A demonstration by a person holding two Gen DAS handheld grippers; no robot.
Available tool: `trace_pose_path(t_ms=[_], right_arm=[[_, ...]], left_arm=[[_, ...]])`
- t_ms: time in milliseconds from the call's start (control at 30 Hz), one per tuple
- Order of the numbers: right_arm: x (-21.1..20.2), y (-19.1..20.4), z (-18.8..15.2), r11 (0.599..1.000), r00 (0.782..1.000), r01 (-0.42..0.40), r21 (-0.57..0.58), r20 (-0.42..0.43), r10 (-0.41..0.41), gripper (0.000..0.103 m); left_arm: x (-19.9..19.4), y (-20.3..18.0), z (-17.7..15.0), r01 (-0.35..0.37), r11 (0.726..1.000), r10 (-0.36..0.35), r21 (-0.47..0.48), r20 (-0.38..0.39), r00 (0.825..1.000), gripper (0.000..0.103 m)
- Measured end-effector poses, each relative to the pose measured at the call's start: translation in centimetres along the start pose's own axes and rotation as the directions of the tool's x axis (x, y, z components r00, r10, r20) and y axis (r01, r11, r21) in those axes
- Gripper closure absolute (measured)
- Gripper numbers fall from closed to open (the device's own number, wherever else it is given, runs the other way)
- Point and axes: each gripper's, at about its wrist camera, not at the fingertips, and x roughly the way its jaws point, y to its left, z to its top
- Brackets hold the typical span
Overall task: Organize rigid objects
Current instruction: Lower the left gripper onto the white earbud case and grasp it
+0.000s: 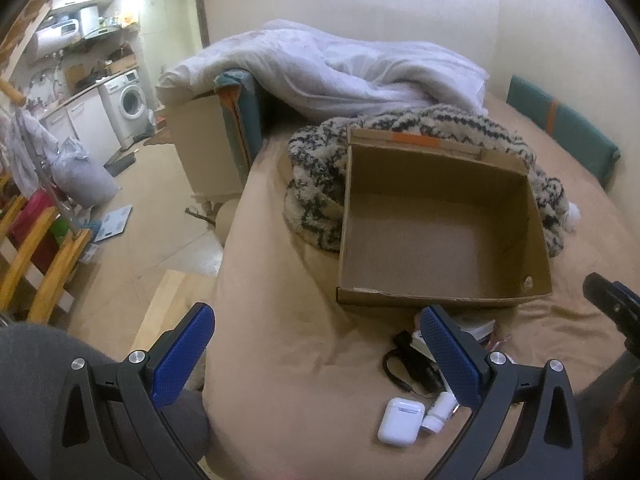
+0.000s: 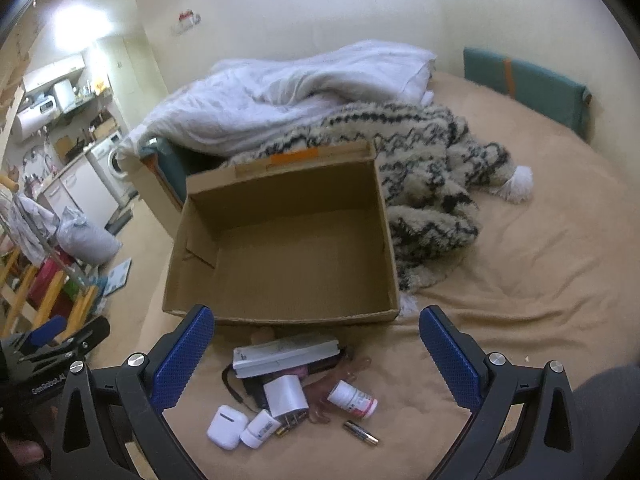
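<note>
An empty cardboard box (image 2: pixel 280 256) (image 1: pixel 440 232) lies open on the tan bed. In front of it sits a small heap: a white earbud case (image 2: pixel 227 426) (image 1: pixel 401 421), a small white tube (image 2: pixel 260 428) (image 1: pixel 440 411), a white charger plug (image 2: pixel 286 397), a white flat box (image 2: pixel 286 354), a pill bottle (image 2: pixel 353 399), a battery (image 2: pixel 361 432) and a black cord (image 1: pixel 404 368). My right gripper (image 2: pixel 316 354) hovers open above the heap. My left gripper (image 1: pixel 316 354) is open too, at the bed's left edge, left of the heap.
A black-and-cream shaggy blanket (image 2: pixel 432 184) and a white duvet (image 2: pixel 288 92) lie behind the box. Green cushions (image 2: pixel 528 80) line the far wall. Left of the bed the floor drops away, with a wooden rack (image 1: pixel 36 248), a bag and a washing machine (image 1: pixel 130 102).
</note>
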Motion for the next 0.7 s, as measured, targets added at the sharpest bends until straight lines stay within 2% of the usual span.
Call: trace_pose_path(t_ms=[167, 200, 267, 300, 333, 400, 433, 500, 600, 633, 700], right_arm=[[1.9, -0.2, 0.2, 1.000, 0.998, 0.001, -0.009, -0.070, -0.002, 0.000], [2.3, -0.3, 0.1, 1.000, 0.996, -0.007, 0.000, -0.085, 0.007, 0.000], [3.2, -0.8, -0.4, 0.999, 0.992, -0.022, 0.031, -0.120, 0.026, 0.000], [3.7, -1.2, -0.7, 0.998, 0.989, -0.029, 0.050, -0.143, 0.036, 0.000], [4.2, -1.5, -1.0, 0.997, 0.985, -0.035, 0.071, -0.167, 0.047, 0.000], [5.0, -2.1, -1.5, 0.992, 0.975, -0.045, 0.115, -0.213, 0.069, 0.000], [5.4, -2.4, -1.7, 0.990, 0.969, -0.049, 0.133, -0.233, 0.080, 0.000], [5.9, -2.7, -2.1, 0.987, 0.962, -0.048, 0.156, -0.260, 0.088, 0.000], [6.4, -3.2, -2.3, 0.982, 0.955, -0.046, 0.183, -0.281, 0.097, 0.000], [6.5, -3.3, -2.4, 0.980, 0.954, -0.048, 0.194, -0.283, 0.103, 0.000], [6.6, -3.6, -2.5, 0.976, 0.951, -0.049, 0.212, -0.290, 0.111, 0.000]], left_arm=[[3.2, -1.0, 0.7, 0.027, 0.999, -0.023, 0.034, -0.128, 0.991, 0.001], [4.0, -1.3, 0.7, 0.037, 0.998, -0.030, 0.041, -0.165, 0.986, 0.001], [6.0, -1.8, 0.3, 0.066, 0.997, -0.054, 0.039, -0.262, 0.964, 0.001], [6.9, -1.9, 0.0, 0.078, 0.996, -0.064, 0.034, -0.304, 0.951, 0.001], [8.2, -2.2, -0.4, 0.098, 0.995, -0.085, 0.018, -0.365, 0.927, 0.002], [9.8, -2.8, -1.2, 0.132, 0.991, -0.119, 0.000, -0.440, 0.890, 0.009], [10.8, -3.5, -1.8, 0.143, 0.990, -0.119, 0.013, -0.488, 0.865, 0.013], [11.9, -4.6, -3.1, 0.150, 0.987, -0.096, 0.056, -0.545, 0.833, 0.015], [13.3, -5.6, -5.2, 0.159, 0.983, -0.072, 0.091, -0.604, 0.794, 0.031], [14.0, -5.9, -6.1, 0.160, 0.982, -0.063, 0.097, -0.633, 0.772, 0.034], [15.0, -6.2, -7.2, 0.168, 0.982, -0.072, 0.082, -0.667, 0.741, 0.035]])
